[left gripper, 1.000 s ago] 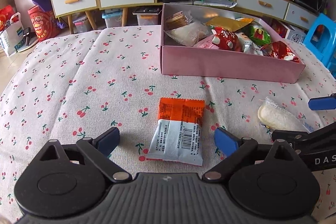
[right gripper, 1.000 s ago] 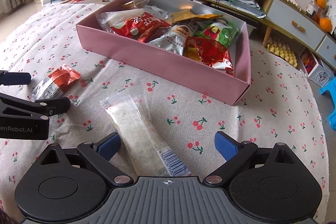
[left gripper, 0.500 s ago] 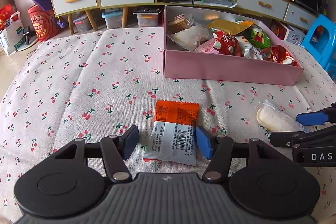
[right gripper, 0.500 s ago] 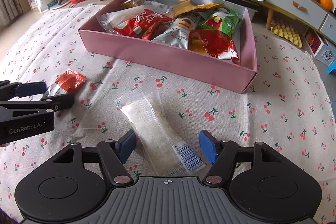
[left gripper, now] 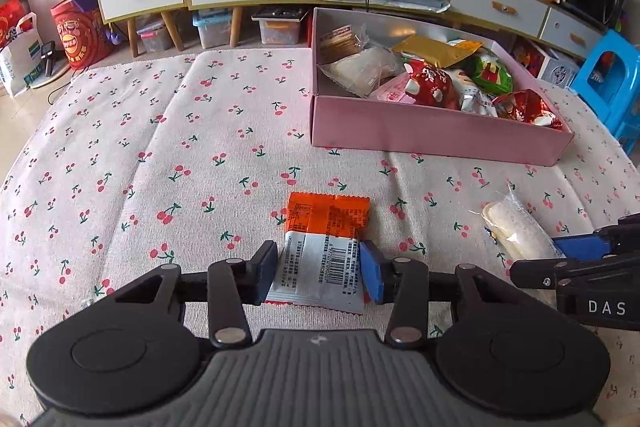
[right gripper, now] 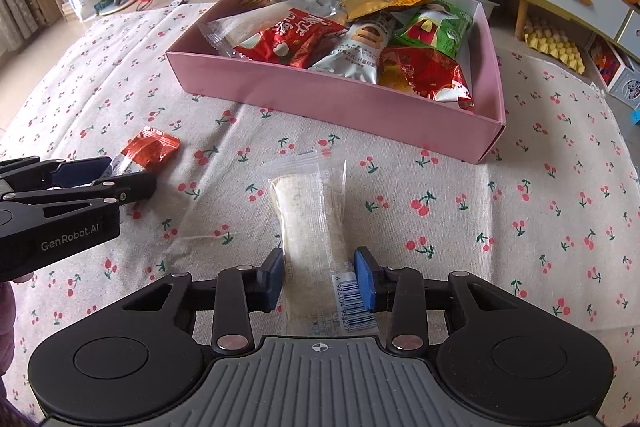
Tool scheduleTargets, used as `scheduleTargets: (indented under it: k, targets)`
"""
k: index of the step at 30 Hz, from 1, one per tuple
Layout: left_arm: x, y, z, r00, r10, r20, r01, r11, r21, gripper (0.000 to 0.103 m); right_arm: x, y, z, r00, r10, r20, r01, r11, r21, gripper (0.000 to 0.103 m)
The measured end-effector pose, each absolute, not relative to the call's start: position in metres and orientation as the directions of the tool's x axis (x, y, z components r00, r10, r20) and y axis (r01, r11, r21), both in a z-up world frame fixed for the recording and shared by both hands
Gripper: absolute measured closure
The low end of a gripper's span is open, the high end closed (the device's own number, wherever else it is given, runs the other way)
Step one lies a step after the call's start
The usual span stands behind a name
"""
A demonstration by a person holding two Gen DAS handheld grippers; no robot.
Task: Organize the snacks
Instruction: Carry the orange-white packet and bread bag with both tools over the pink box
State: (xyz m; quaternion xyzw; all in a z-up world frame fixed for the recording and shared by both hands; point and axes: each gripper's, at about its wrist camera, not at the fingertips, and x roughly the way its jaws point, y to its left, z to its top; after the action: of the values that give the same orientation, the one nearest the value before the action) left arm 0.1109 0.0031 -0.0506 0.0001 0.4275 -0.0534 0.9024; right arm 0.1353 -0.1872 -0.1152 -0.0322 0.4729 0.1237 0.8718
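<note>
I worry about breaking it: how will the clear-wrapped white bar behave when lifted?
The clear-wrapped white bar probably stays fairly stiff, since it holds a block shape. It looks crumbly, so squeezing may crack it. The glossy film under the right hand-held gripper may slip.

Cherry-print cloth surface [left gripper: 168, 131]
Bearing directly: pink box [left gripper: 432, 137], orange-and-white snack packet [left gripper: 324, 247], clear-wrapped snack [right gripper: 310, 223].

bare cloth [left gripper: 168, 155] left, pink box [left gripper: 432, 135] ahead
</note>
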Motion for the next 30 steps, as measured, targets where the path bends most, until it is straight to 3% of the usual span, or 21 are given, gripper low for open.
scheduleTargets:
  k: [15,30]
  targets:
    - [0.109,0.005,-0.025,0.619,-0.199,-0.76,0.109,0.98,-0.167,0.067,0.135,-0.227,-0.09,0.48,0.378,-0.792,-0.108,0.921,0.375,0.069]
    - [0.164,-0.008,0.004,0.7,-0.256,-0.667,0.111,0.961,-0.252,0.067,0.19,-0.246,-0.048,0.586,0.367,-0.723,-0.029,0.9,0.434,0.069]
